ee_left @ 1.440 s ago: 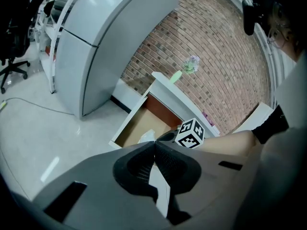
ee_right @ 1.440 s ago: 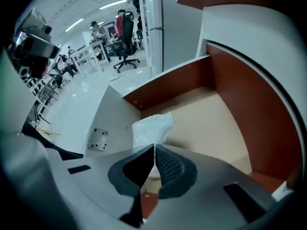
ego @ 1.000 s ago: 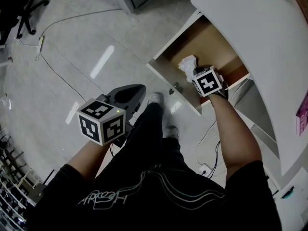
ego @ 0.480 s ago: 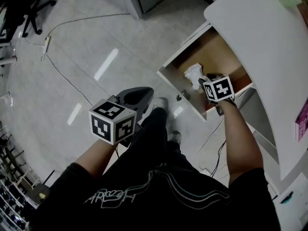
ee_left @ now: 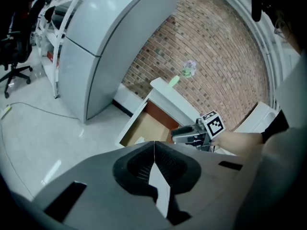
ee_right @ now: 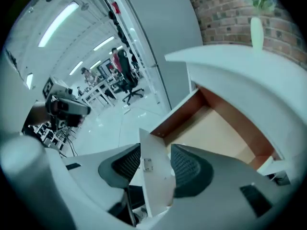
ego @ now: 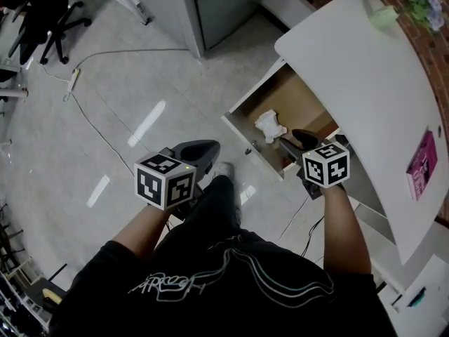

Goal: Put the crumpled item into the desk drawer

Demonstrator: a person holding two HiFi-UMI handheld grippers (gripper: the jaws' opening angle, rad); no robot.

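The crumpled white item (ego: 269,125) lies inside the open wooden drawer (ego: 286,93) of the white desk (ego: 365,76), near the drawer's front panel. My right gripper (ego: 293,139) hovers just behind the item at the drawer's front right, apart from it. Its jaws are opening and hold nothing. In the right gripper view the right gripper (ee_right: 156,148) stands over the drawer's white front panel (ee_right: 154,176), and neither pad touches the panel. My left gripper (ego: 198,148) hangs over the floor left of the drawer, shut and empty; its jaws (ee_left: 154,146) meet in a line.
A pink book (ego: 421,156) and a flower vase (ego: 421,2) sit on the desk top. A grey cabinet (ego: 210,5) stands beyond the drawer. Cables (ego: 91,111) run across the floor, and an office chair (ego: 49,12) is at far left. The person's legs and shoe (ego: 223,170) are below the drawer.
The right gripper has let go of the crumpled item, opened, and drawn back toward the drawer's front right. The item stays in the drawer. The left gripper has barely moved.
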